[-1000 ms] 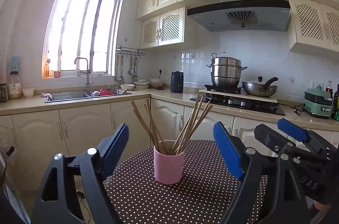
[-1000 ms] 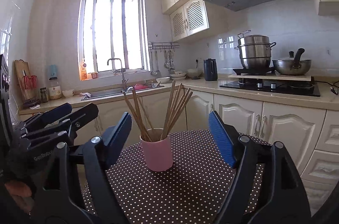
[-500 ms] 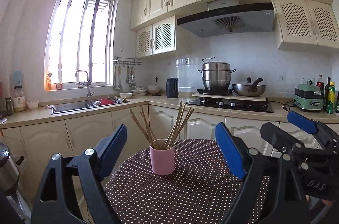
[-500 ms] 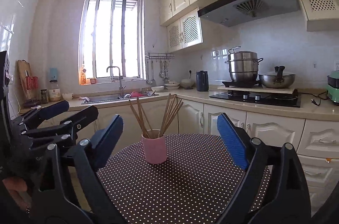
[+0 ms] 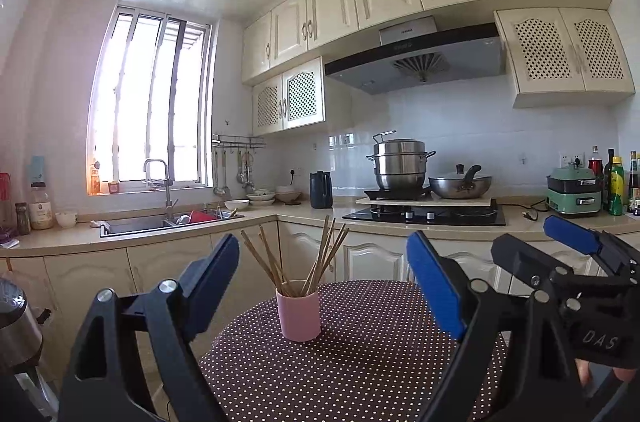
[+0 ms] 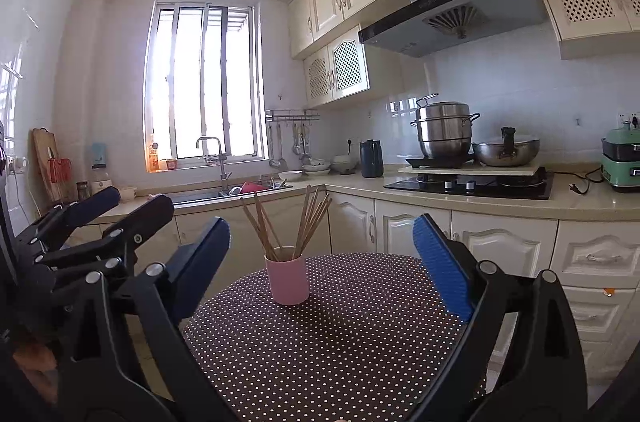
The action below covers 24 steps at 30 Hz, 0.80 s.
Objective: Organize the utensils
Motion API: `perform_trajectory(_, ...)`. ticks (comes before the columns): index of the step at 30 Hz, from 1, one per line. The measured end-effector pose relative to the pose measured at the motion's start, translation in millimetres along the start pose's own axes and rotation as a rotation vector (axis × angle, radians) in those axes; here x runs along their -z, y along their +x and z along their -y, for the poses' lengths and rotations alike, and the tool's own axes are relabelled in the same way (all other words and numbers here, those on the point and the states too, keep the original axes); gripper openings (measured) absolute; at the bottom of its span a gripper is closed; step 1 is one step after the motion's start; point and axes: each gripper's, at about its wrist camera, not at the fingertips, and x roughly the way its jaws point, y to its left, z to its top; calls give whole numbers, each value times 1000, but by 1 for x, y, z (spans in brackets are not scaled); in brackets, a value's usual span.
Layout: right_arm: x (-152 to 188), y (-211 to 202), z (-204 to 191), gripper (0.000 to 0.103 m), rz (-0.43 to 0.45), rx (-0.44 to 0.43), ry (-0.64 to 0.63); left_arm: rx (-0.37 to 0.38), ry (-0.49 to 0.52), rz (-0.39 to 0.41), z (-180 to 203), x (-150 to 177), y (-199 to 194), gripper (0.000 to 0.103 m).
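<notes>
Both tools (image 5: 322, 274) level, agape, empty

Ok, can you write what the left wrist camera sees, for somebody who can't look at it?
A pink cup full of wooden chopsticks stands on a round brown table with white dots, framed by the open, empty left gripper. The right gripper is at the right edge, and behind is a cream kitchen with a sink and stove.

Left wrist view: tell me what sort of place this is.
A home kitchen. A sink sits under the window, a steamer pot stands on the gas hob beneath a range hood, and a pink cup of chopsticks stands on the dotted table.
</notes>
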Motion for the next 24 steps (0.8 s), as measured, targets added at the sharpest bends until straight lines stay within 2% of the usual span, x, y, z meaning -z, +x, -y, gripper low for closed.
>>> perform_trajectory(8,-3,-12,-12,91,37,31,-63,-5,-10,-6,-1,0,-3,84)
perform_trajectory(24,-5,-12,-10,92,32,21,-57,-6,-13,1,-4,1,-7,84)
